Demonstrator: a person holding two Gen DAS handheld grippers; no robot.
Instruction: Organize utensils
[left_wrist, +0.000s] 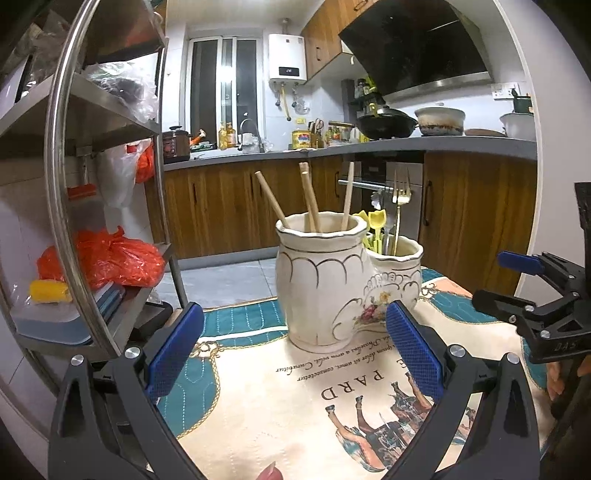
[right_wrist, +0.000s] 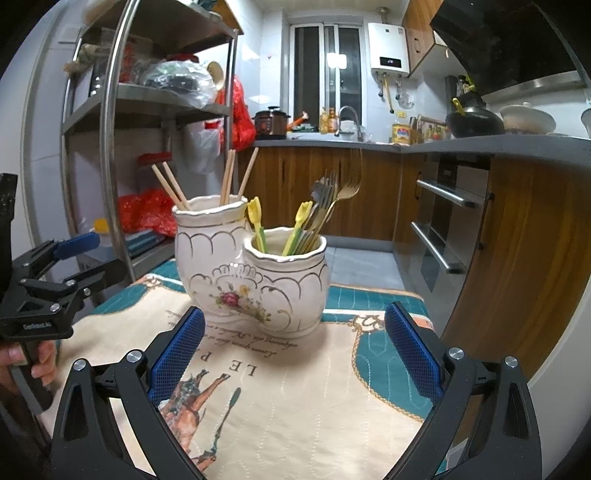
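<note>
A white ceramic double holder (left_wrist: 325, 284) (right_wrist: 255, 273) with gold trim stands upright on a printed table mat (left_wrist: 295, 398) (right_wrist: 295, 387). Its taller pot holds several wooden chopsticks (left_wrist: 309, 195) (right_wrist: 229, 177). Its shorter pot holds metal forks (left_wrist: 400, 199) (right_wrist: 332, 199) and yellow-green plastic picks (left_wrist: 376, 225) (right_wrist: 255, 218). My left gripper (left_wrist: 295, 347) is open and empty, just in front of the holder. My right gripper (right_wrist: 295, 350) is open and empty, also in front of it. Each gripper shows at the other view's edge: the right one (left_wrist: 524, 284), the left one (right_wrist: 77, 258).
A steel shelf rack (left_wrist: 96, 184) (right_wrist: 122, 129) with orange bags (left_wrist: 110, 258) stands left of the table. Wooden cabinets and a grey counter (left_wrist: 369, 147) with pots lie behind. An oven front (right_wrist: 439, 229) is at the right.
</note>
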